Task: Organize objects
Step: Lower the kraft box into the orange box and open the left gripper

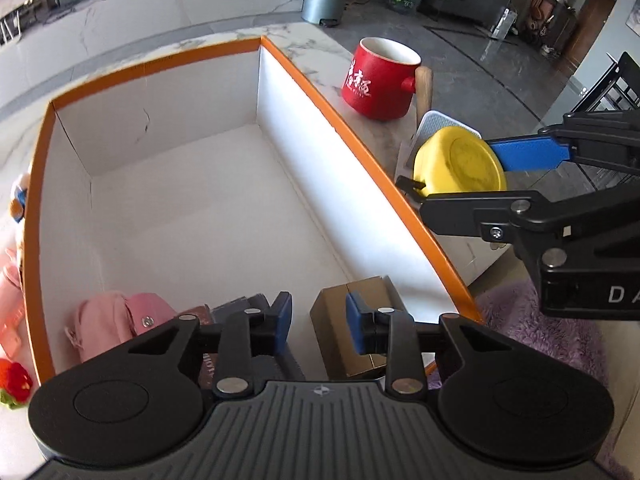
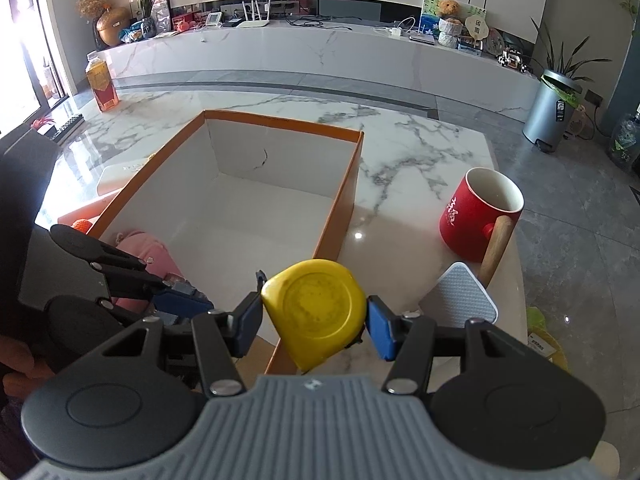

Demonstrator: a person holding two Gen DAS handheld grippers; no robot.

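My right tongs (image 2: 314, 322) clench a yellow tape measure (image 2: 314, 314) over the orange box's (image 2: 348, 200) rim at 3 o'clock, while my left tongs (image 1: 318, 322) hang released inside it.

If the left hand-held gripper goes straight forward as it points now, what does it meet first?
Probably the brown cardboard box inside the orange box, just ahead of the open left hand-held gripper; beyond lies bare white floor. Depth is uncertain.
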